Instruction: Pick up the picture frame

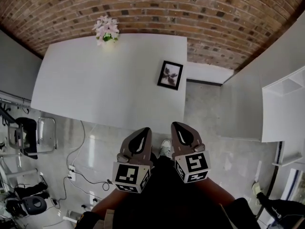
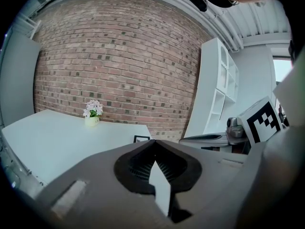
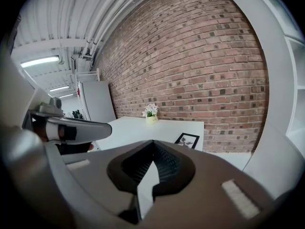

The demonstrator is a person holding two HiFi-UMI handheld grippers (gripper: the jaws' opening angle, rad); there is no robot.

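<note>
Head view, far left: a dark chair (image 1: 26,135) stood on the pale floor (image 1: 228,161), with cables (image 1: 78,151) trailing beside it. A white table (image 1: 95,89) stood against the brick wall (image 1: 190,8), and a small pot of pink-white flowers (image 1: 106,30) sat at its far edge by the wall. The left gripper (image 1: 144,131) was held low in front of the person, off the near edge of the table, touching nothing. Its own view showed the jaws pressed together at the tips with nothing between them. A white shoe (image 1: 165,148) showed on the floor between the two grippers. The picture frame (image 1: 170,75) (black border, light mat, dark plant-like print) was on the table close to its right edge. It was well apart from the flowers, well ahead of both grippers, untouched. It looked to be lying flat, but from these angles it might have been propped slightly. The right gripper (image 1: 178,126) was beside the left one, nearly parallel, pointing toward the table's near right corner, jaws likewise closed tip to tip and empty. In the right gripper view the frame sat just right of the jaw tips. In the left gripper view it was only a small dark sliver past them. Right of the table was a white cabinet (image 1: 286,104) with open shelves.
</note>
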